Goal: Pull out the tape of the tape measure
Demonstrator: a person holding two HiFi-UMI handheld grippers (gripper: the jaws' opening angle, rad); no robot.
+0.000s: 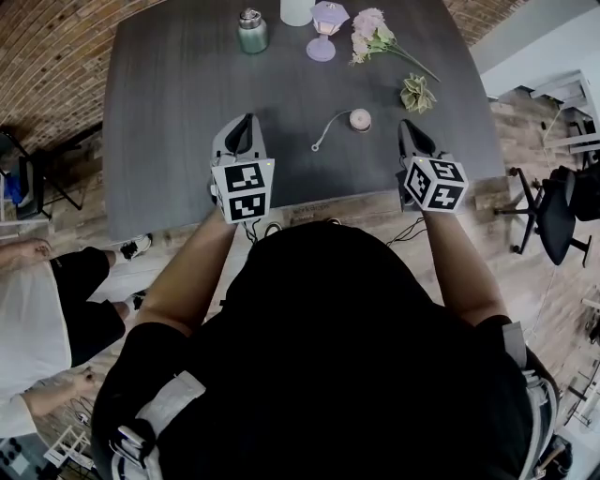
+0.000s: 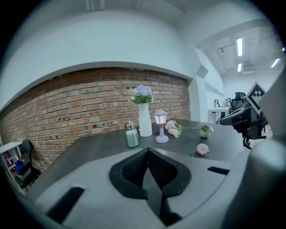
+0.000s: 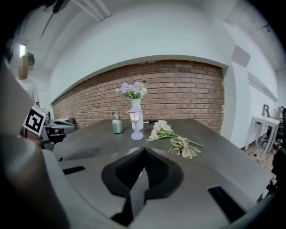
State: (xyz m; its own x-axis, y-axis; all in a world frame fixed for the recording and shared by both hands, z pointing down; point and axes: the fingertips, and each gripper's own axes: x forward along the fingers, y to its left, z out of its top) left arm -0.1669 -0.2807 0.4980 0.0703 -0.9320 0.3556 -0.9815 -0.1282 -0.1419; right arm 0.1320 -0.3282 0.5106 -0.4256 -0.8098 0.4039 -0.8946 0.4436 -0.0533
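Note:
A small round pink tape measure point(image 1: 360, 119) lies on the dark table point(image 1: 178, 112), with a thin strip trailing from it toward the near left. It also shows in the left gripper view as the pink tape measure point(image 2: 203, 149) at the right. My left gripper point(image 1: 247, 122) hovers over the table to the left of it, jaws shut and empty point(image 2: 147, 150). My right gripper point(image 1: 407, 127) sits just right of it, also shut with nothing held point(image 3: 144, 150). The tape measure does not show in the right gripper view.
Along the far edge stand a green flask point(image 1: 251, 31), a white vase point(image 1: 296, 9), a lilac lantern point(image 1: 327, 28) and pink flowers point(image 1: 373, 33). A leafy sprig point(image 1: 417, 92) lies right of the tape measure. A person point(image 1: 37, 309) stands at the left, an office chair point(image 1: 553, 211) at the right.

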